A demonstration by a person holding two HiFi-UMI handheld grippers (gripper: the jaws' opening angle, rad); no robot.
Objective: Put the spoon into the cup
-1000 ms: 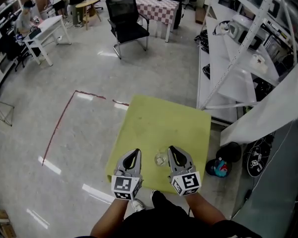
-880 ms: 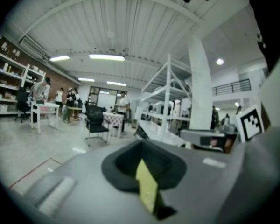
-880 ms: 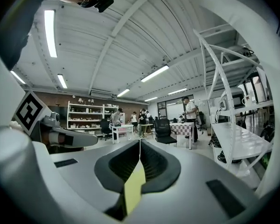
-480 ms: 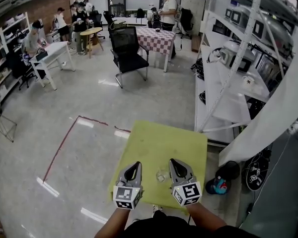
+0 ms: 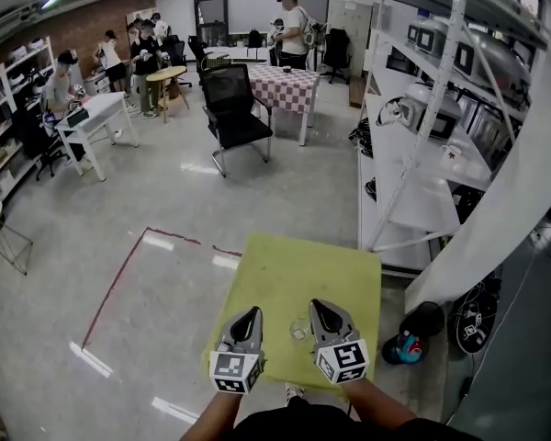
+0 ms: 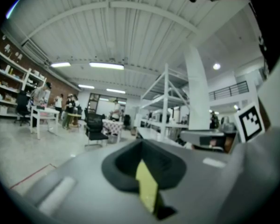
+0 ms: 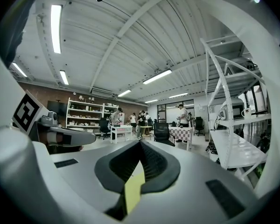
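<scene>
Yellow-green square table, lower centre of frame, standing on glossy grey floor. One small clear glass cup upright on the top, near its bottom edge, roughly mid-width. Contents of cup too small to tell.

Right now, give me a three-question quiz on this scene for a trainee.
1. True or false: the cup stands on the yellow-green table, between the left claw and the right claw.
2. Pick one. The right claw's jaws are: A) wide apart; B) together, holding nothing; C) clamped on a spoon.
3. Short answer: what seat stands on the floor next to the checked table?

Key: 1 true; 2 B; 3 the black chair.
</scene>
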